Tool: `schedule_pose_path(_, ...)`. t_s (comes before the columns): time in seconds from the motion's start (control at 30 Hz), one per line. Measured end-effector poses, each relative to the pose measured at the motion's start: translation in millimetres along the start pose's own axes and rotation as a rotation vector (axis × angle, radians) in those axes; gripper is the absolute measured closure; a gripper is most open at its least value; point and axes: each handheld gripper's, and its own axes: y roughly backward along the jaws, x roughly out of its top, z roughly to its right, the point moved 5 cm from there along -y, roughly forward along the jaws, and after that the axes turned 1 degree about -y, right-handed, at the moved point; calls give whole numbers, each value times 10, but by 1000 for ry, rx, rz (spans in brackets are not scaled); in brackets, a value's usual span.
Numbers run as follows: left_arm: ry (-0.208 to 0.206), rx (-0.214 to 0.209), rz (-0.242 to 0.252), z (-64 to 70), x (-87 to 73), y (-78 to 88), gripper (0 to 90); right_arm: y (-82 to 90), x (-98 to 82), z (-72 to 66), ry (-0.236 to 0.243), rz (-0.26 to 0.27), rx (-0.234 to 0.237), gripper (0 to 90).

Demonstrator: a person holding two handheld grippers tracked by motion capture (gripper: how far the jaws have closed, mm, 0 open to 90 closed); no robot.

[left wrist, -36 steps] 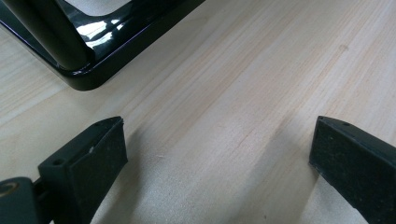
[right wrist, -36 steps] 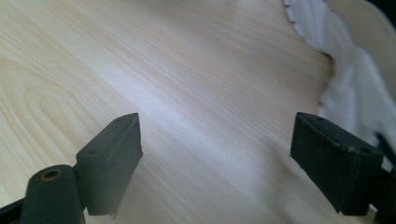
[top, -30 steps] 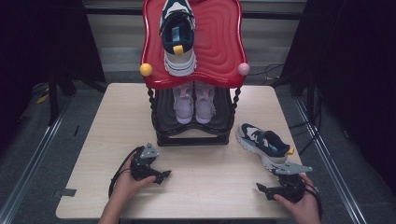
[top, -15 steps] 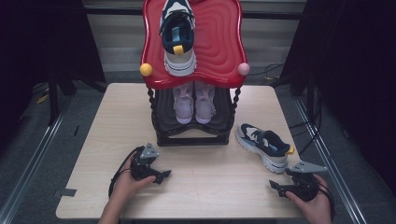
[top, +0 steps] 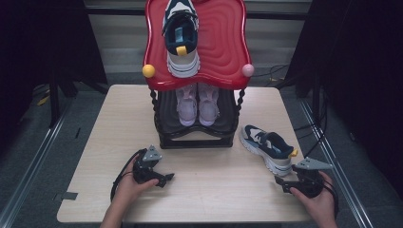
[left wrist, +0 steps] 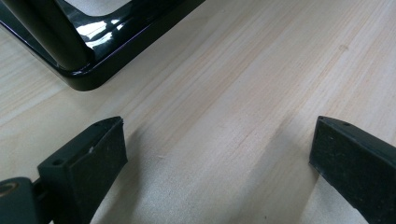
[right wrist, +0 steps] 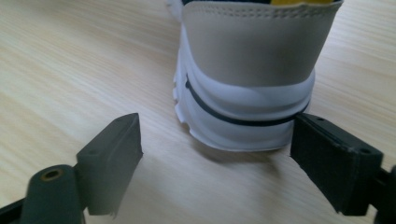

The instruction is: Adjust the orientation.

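A navy and white sneaker (top: 267,147) lies on the table at the right, heel toward the front edge. My right gripper (top: 281,183) sits just behind that heel, open. In the right gripper view the beige and white heel (right wrist: 247,70) stands just ahead of the jaws, nearer the right one, and the pads do not touch it; my right gripper (right wrist: 217,126) holds nothing. My left gripper (top: 164,179) rests open on the wood in front of the shoe rack's black base (top: 197,141). The left gripper view has my left gripper (left wrist: 219,125) wide over bare wood, with the rack's corner (left wrist: 107,51) beyond.
The rack's red wavy top (top: 223,52) carries a matching navy sneaker (top: 180,38). A pale pink pair (top: 197,107) stands on its lower shelf. The wooden table (top: 214,194) ends close to both hands; cables trail off its right side.
My right hand and gripper have slid to the right, ending behind the sneaker's heel. The left hand has stayed put.
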Motion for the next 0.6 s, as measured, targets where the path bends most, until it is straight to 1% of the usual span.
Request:
schedule_pose_path(0.03, 0, 0, 0, 0, 0, 0, 32, -5, 7, -39, 7, 6, 9, 218)
schedule_pose_path(0.1, 0, 0, 0, 0, 0, 0, 32, -18, 17, -118, 22, 7, 23, 241)
schedule_pose_path(0.13, 0, -1, 1, 1, 0, -1, 32, -32, 21, -145, 33, 6, 20, 241)
schedule_pose_path(0.23, -3, -1, -1, 0, 0, 0, 32, -61, 40, -215, 41, 8, 32, 250)
schedule_pose_path(0.4, -3, -2, -2, 1, 0, 0, 32, -83, 76, -356, 54, 11, 77, 264)
schedule_pose_path(0.6, -3, -2, -1, 1, -1, 0, 32, -131, 125, -540, 99, 21, 126, 276)
